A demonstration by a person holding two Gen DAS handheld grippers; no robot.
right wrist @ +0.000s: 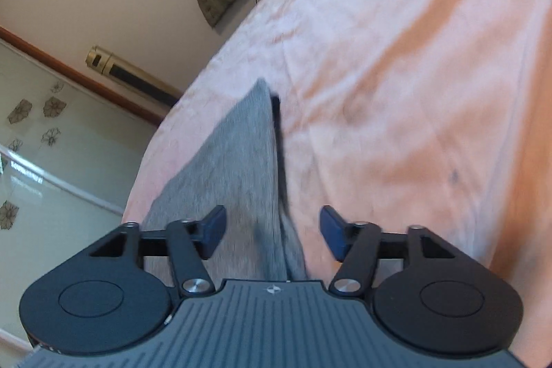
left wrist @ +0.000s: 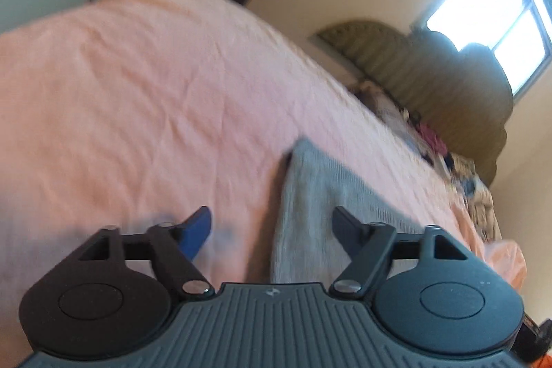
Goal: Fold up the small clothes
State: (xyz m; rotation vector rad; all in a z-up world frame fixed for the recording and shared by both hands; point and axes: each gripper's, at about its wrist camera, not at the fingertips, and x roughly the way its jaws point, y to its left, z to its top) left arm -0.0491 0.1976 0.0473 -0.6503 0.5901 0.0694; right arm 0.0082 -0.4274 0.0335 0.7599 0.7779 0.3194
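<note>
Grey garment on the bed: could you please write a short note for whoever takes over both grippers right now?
Left gripper: open, holding nothing.
Right gripper: open, holding nothing.
Grey garment: lies on the pink bedsheet, in front of both grippers, with a layer apparently folded over.
More clothes are piled near the headboard.
Left: check the fold, finish it if needed, then fold the pile.

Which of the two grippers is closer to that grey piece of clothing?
Right, marginally. The right gripper hangs open directly over the grey garment; the left gripper, also open, has it mostly under its right finger.
</note>
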